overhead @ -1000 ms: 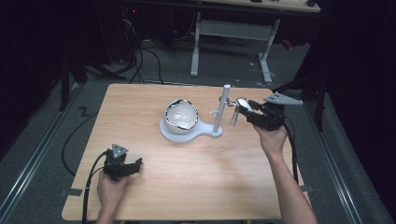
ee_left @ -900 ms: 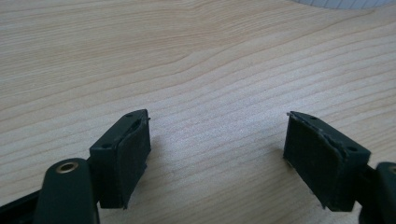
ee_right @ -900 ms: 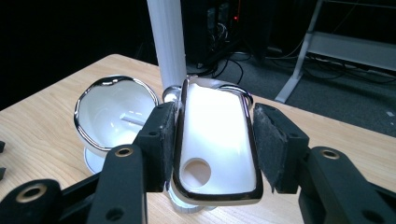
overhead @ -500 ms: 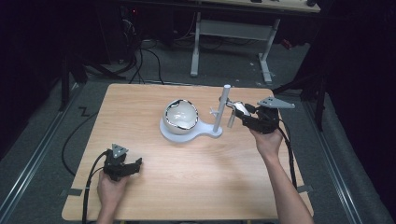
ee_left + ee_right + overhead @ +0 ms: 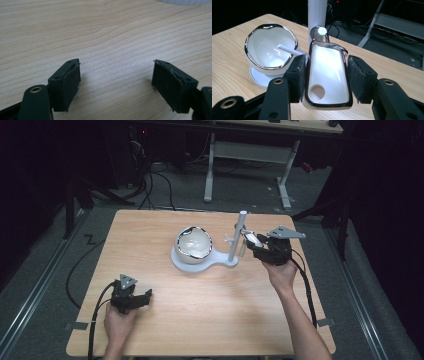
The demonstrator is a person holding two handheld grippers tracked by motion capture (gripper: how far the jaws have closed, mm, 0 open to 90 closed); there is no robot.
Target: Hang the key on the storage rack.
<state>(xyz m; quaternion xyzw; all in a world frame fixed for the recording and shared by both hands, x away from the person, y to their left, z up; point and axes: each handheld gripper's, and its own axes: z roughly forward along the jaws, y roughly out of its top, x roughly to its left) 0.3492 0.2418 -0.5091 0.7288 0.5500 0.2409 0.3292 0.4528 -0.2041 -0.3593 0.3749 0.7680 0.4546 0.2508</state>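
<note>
Carrying a white chrome-rimmed tag (image 5: 328, 75), clamped in the right gripper (image 5: 255, 245), leftward and down onto the stand's peg (image 5: 321, 31), centre frame; nearly hooked. Left gripper (image 5: 137, 299) idling apart, lower left.

Bare wood across the lower half of the surface (image 5: 210, 320), white post (image 5: 239, 237) and bowl (image 5: 194, 244) crowding the centre, upper left corner open
</note>
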